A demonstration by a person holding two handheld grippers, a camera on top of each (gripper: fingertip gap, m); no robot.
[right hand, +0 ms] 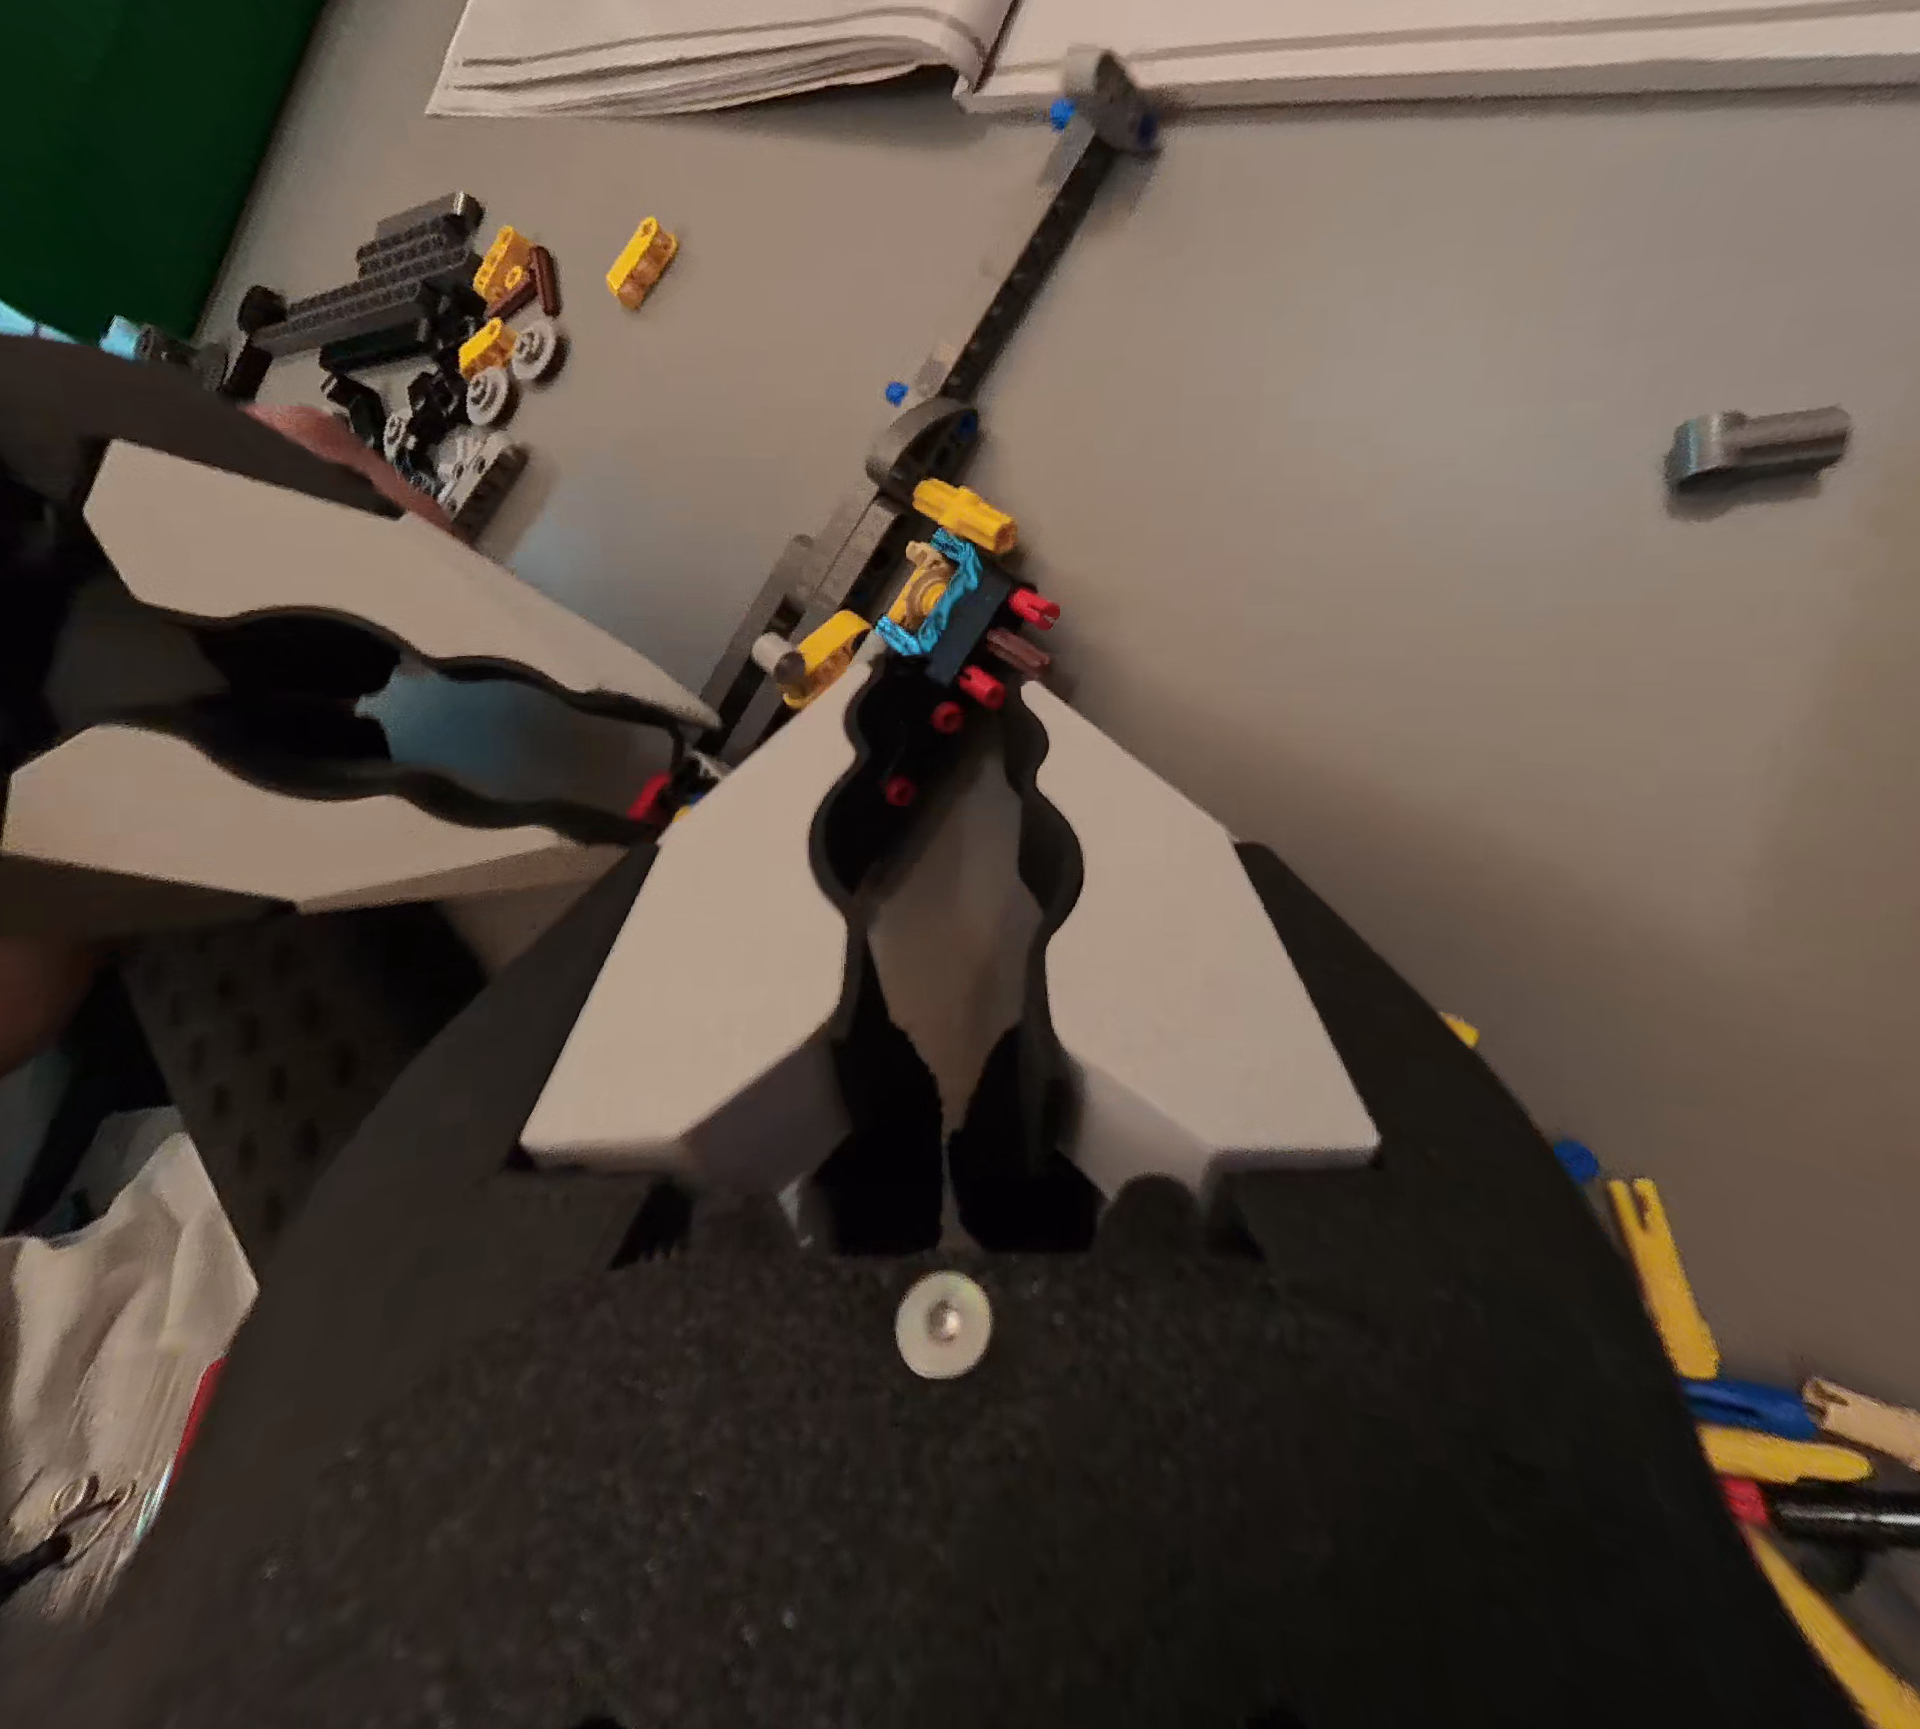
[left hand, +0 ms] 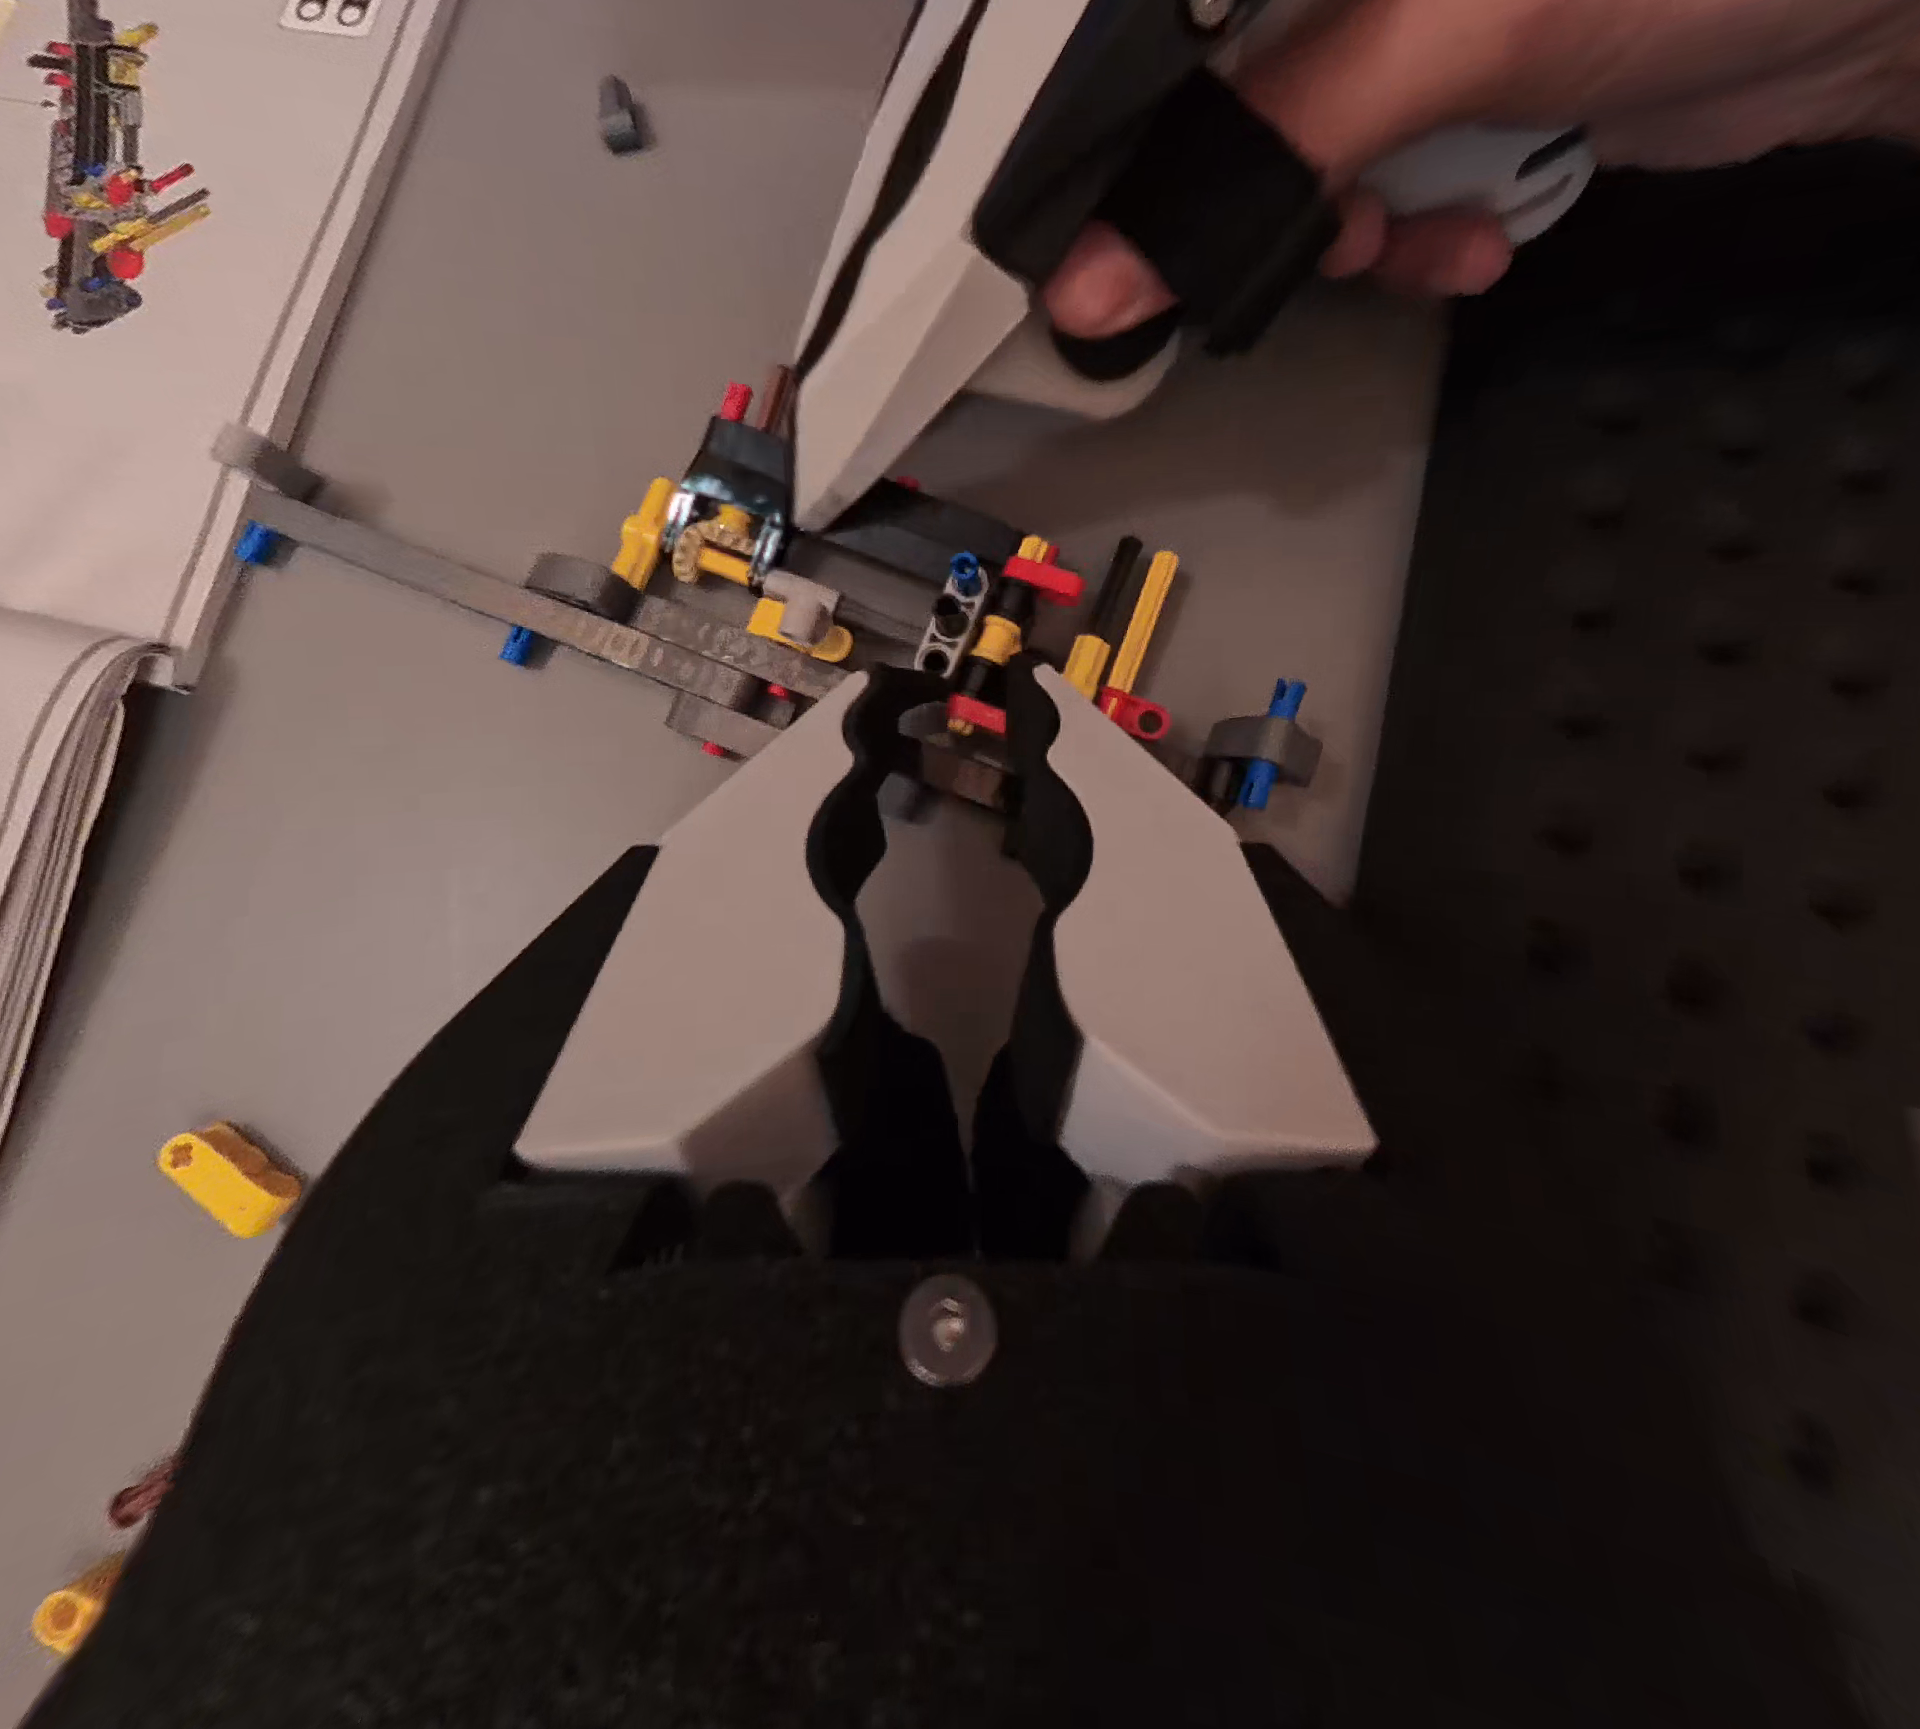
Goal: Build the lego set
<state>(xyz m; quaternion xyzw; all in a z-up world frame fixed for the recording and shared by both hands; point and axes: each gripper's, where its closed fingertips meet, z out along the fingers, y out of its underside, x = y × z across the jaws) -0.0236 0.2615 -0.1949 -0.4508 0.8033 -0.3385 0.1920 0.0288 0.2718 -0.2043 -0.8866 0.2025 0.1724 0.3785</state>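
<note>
1. Left wrist view gives us the lego assembly [left hand: 831, 599] lying on the grey counter [left hand: 468, 329], a long dark grey beam studded with yellow, red, blue and black pins and axles
2. We see the left hand-held gripper [left hand: 951, 692] with its fingers closed in around the near end of the assembly, pinching a cluster of black, red and yellow parts
3. We see the right hand-held gripper [left hand: 805, 495] coming in from the upper right with a person's hand [left hand: 1507, 69] on it, its tips pressed onto the black block of the assembly beside a teal frame
4. Right wrist view shows us that gripper's own fingers narrowed onto the black, red-pinned part of the assembly [right hand: 935, 619], with the left gripper's tips meeting the same build from the left
5. We find the beam's far end touching the edge of an open instruction booklet [right hand: 790, 6]
6. We note a loose grey connector [right hand: 1756, 443] well apart to the right, a yellow piece [right hand: 641, 261] near a heap of spare parts [right hand: 416, 339], and another yellow piece [left hand: 229, 1175] beside the left gripper
</note>
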